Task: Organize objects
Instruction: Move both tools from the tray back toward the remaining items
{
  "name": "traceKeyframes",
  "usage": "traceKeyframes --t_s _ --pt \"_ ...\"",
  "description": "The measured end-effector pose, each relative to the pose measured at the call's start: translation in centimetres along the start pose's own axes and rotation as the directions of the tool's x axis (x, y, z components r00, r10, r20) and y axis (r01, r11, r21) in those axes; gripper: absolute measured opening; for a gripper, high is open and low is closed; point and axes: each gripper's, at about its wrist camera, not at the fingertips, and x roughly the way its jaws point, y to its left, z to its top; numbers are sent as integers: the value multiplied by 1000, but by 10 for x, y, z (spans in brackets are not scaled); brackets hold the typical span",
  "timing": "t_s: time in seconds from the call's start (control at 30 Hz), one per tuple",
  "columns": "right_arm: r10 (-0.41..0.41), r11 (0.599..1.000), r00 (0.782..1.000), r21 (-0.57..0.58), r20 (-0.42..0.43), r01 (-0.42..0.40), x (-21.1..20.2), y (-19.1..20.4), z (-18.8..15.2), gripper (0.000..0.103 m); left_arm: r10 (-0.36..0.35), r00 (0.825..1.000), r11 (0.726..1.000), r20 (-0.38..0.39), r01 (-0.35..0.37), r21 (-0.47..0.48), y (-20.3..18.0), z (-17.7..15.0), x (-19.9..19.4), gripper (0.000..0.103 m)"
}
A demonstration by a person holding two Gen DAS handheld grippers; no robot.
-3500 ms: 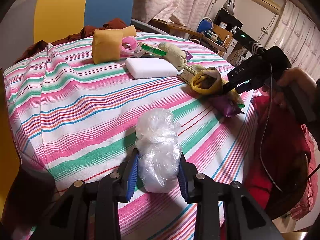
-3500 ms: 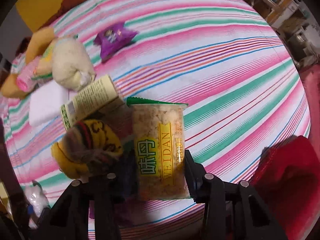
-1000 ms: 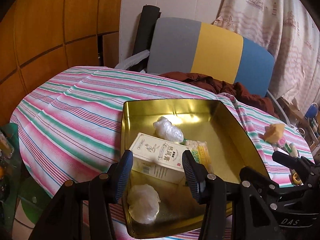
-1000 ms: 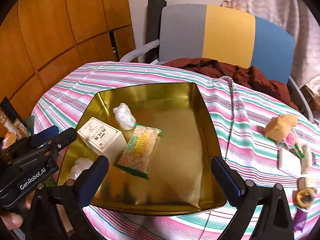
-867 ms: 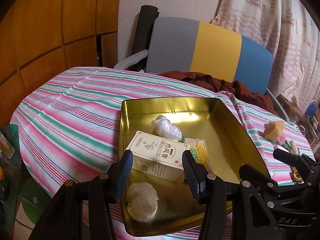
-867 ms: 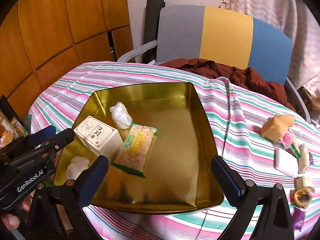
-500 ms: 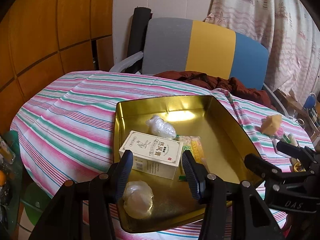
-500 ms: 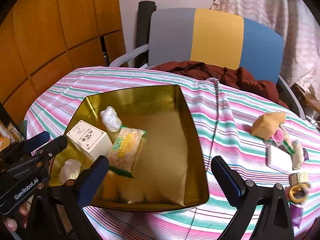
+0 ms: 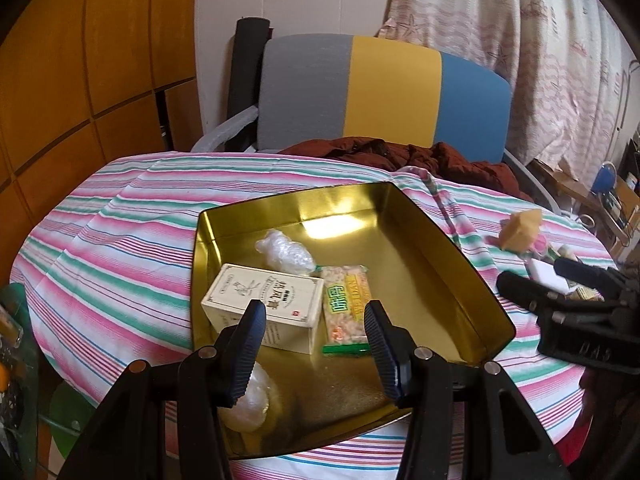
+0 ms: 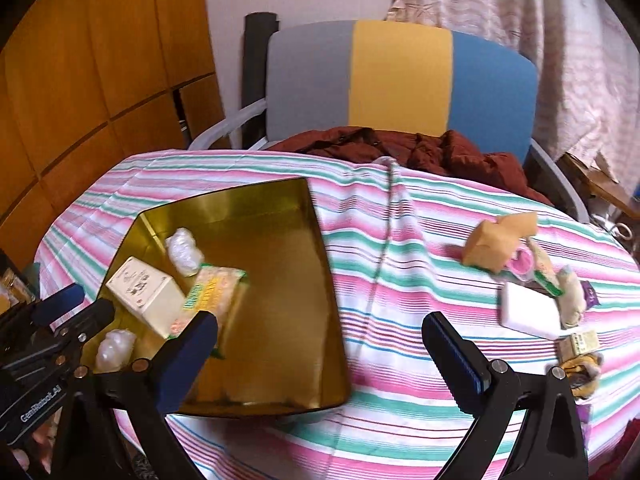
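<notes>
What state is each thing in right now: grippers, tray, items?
Left gripper: open, empty, above the tray.
Right gripper: open wide, empty.
Gold tray: holds four items.
Cream box: lying flat in tray.
Snack packet: flat beside the box.
White block: still on the tablecloth.

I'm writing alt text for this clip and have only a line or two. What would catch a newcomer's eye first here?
The shiny gold tray on the pink-and-green striped tablecloth stands out first; it holds a cream box, a snack packet and two clear plastic bundles. Behind the table stands a grey, yellow and blue chair, and both grippers, left gripper and right gripper, are open and empty.
</notes>
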Motion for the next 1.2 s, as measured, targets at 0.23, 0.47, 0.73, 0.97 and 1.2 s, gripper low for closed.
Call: traceKeyframes --t_s 0.23,0.47,0.73,0.97,1.2 --pt "-56 992 998 109 -19 58 -3 -57 -7 103 -38 999 998 -10 38 41 -14 -1 2 52" --pt "-153 949 987 272 -52 161 -20 -148 -20 103 -105 994 990 -35 108 88 -34 -4 5 52" --pt "-268 791 963 564 -30 238 -65 -275 -44 103 -197 978 970 -61 204 134 -62 -2 8 52" --pt "-212 655 977 742 2 141 -67 -329 -77 103 -288 953 920 -95 302 249 -115 1 9 52" --pt "-176 635 980 772 91 42 -74 -335 -81 103 -388 891 835 -236 448 319 -184 -7 31 52"
